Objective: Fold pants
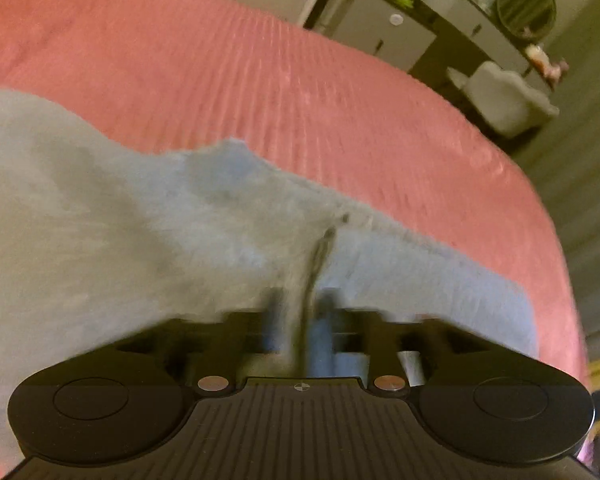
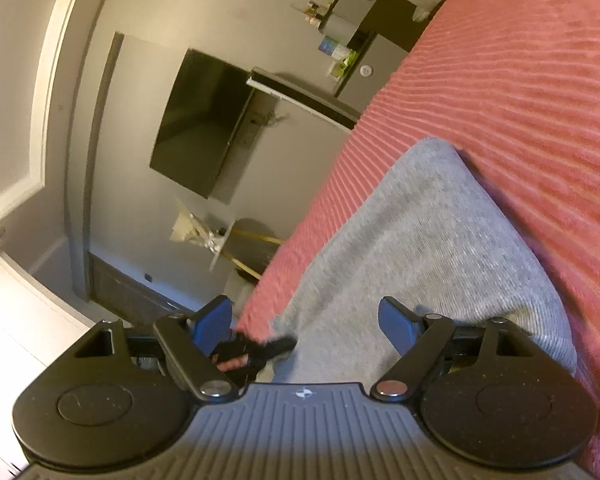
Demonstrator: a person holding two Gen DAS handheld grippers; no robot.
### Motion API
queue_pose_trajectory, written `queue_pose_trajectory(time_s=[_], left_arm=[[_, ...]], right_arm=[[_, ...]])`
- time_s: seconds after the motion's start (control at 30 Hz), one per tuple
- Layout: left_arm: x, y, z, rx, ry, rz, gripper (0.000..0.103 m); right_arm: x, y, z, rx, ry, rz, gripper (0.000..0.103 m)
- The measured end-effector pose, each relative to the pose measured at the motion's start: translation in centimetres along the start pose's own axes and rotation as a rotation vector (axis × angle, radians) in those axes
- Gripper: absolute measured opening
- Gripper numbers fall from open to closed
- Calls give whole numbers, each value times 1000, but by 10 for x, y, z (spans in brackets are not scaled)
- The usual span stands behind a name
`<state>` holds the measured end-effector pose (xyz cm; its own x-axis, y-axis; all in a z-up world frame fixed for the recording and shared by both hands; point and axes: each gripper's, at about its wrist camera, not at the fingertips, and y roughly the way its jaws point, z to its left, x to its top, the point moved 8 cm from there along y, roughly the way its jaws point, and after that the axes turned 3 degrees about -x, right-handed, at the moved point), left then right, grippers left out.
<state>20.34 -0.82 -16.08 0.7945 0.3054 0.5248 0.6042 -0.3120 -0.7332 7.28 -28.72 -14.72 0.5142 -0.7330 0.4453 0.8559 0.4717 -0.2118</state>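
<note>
Grey pants point(image 1: 120, 220) lie spread on a pink ribbed bedcover point(image 1: 220, 60). The left wrist view is blurred. My left gripper point(image 1: 302, 308) points down at the cloth, and a thin raised ridge of grey fabric point(image 1: 318, 256) runs up between its fingers. The fingers stand a little apart and do not press on the ridge. In the right wrist view a folded part of the pants point(image 2: 420, 240) lies near the bed's edge. My right gripper point(image 2: 304, 322) is wide open just above that cloth, its blue pads point(image 2: 396, 326) holding nothing.
The bedcover point(image 2: 520, 80) ends at the bed's edge close to my right gripper. Beyond the bed are a dark dresser point(image 1: 420, 36) with small items, a round mirror point(image 1: 526, 4), a white chair point(image 1: 500, 96) and a wall-mounted screen point(image 2: 204, 120).
</note>
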Motion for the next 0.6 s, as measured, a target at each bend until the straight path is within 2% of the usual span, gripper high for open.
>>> queue_pose_trajectory(time_s=[0.07, 0.13, 0.17, 0.23, 0.27, 0.3, 0.33, 0.4, 0.43, 0.47, 0.5, 0.53, 0.57, 0.6], left_arm=[[-19, -28, -16, -91, 41, -27, 66], [-45, -46, -32, -204, 64, 11, 75], [-57, -49, -33, -231, 59, 29, 79], [-80, -41, -36, -238, 62, 84, 82], [-88, -34, -29, -194, 61, 95, 79], [-94, -29, -21, -158, 47, 104, 71], [-98, -28, -15, -148, 35, 91, 70], [-98, -32, -17, -138, 49, 68, 70], [-98, -32, -19, -119, 74, 63, 69], [-100, -32, -22, -96, 107, 57, 69], [-102, -33, -24, -78, 136, 52, 70], [-104, -34, -26, -63, 161, 50, 70], [-107, -30, -30, -54, 178, 51, 73], [-107, -30, -31, -57, 184, 52, 77]], right_arm=[[4, -3, -1, 28, 40, -16, 81], [7, -9, 2, 82, 55, -39, 82], [7, -10, 5, 104, 55, -42, 83], [4, -12, 9, 145, 61, -30, 85], [1, -12, 8, 151, 69, -10, 86], [-1, -11, 4, 138, 73, 3, 86], [-4, -11, -1, 100, 77, 14, 85], [-4, -15, -8, 40, 70, 6, 78], [0, -22, -10, -15, 57, -44, 78], [4, -30, -12, -92, 33, -106, 82], [9, -41, -15, -214, -5, -187, 85], [13, -49, -17, -298, -38, -243, 86], [13, -52, -16, -311, -35, -250, 87], [11, -52, -12, -262, -2, -224, 87]])
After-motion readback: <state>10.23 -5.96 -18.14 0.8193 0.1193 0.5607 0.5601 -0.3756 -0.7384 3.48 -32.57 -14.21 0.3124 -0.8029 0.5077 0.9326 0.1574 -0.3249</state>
